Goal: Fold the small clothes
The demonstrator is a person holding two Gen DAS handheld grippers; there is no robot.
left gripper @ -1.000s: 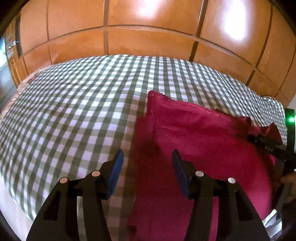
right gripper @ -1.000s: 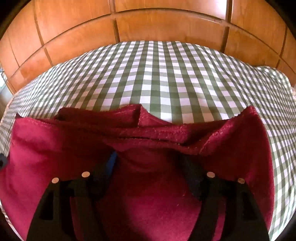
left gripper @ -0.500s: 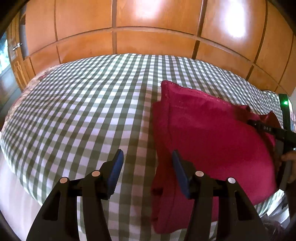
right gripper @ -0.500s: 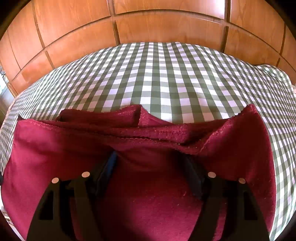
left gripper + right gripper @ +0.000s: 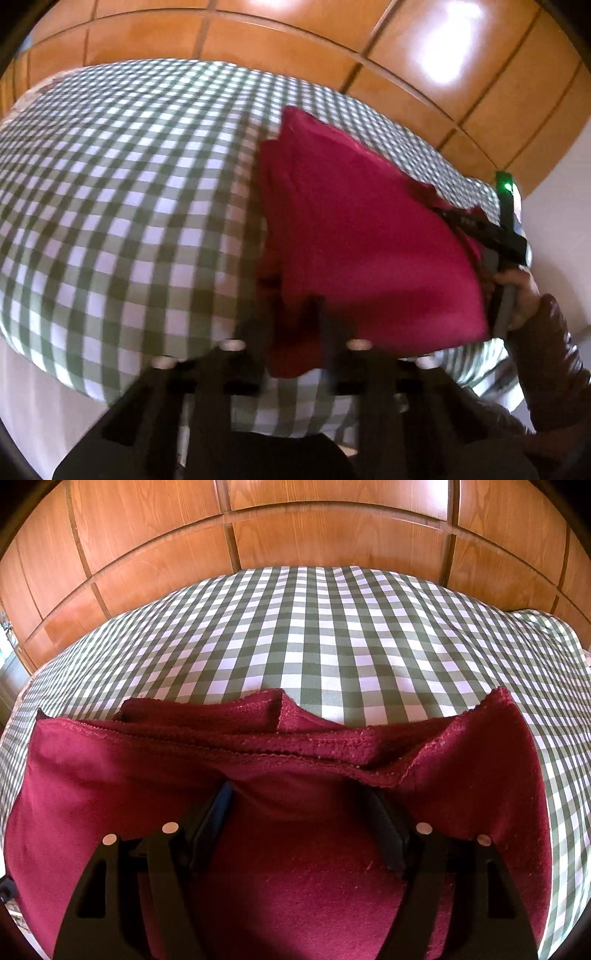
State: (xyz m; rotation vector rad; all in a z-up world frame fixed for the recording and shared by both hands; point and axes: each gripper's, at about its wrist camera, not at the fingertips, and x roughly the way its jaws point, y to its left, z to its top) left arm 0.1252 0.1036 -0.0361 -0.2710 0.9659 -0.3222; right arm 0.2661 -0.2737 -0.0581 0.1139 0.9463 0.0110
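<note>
Glowing warm behind everything: glossy orange-brown wood panelling (image 5: pixel 332 528), cut into rectangles by dark grooves, rising past the far edge of a green-and-white checked cloth (image 5: pixel 332 627) stretched smooth over a rounded surface.

Starting at the right gripper (image 5: pixel 301 812): black plastic fingers standing wide apart, clamping nothing, their flat pads (image 5: pixel 214 819) pushing in under a draped layer of the maroon garment (image 5: pixel 295 886), tips hidden by it. Lying folded on the near part of the checked cloth, soft fleecy knit, showing a stitched hem running left to right and a fuzzy, pilled inner face turning up at the far right corner. Bunching into several stacked layers along the far edge, with a small notch dipping in the middle.

Moving to the left gripper (image 5: pixel 290 317): heavily motion-blurred, fingers appearing spread, hanging at the near left corner of the garment (image 5: pixel 362 240), contact impossible to judge. Forming a thick, slanted rectangle from here, with a lower layer peeking out along its left side. Reaching in over its right edge, the right gripper (image 5: pixel 480 236), carrying a small green light (image 5: pixel 505 186), gripped by a hand (image 5: pixel 521 291) in a dark reddish-brown sleeve (image 5: pixel 550 350).
</note>
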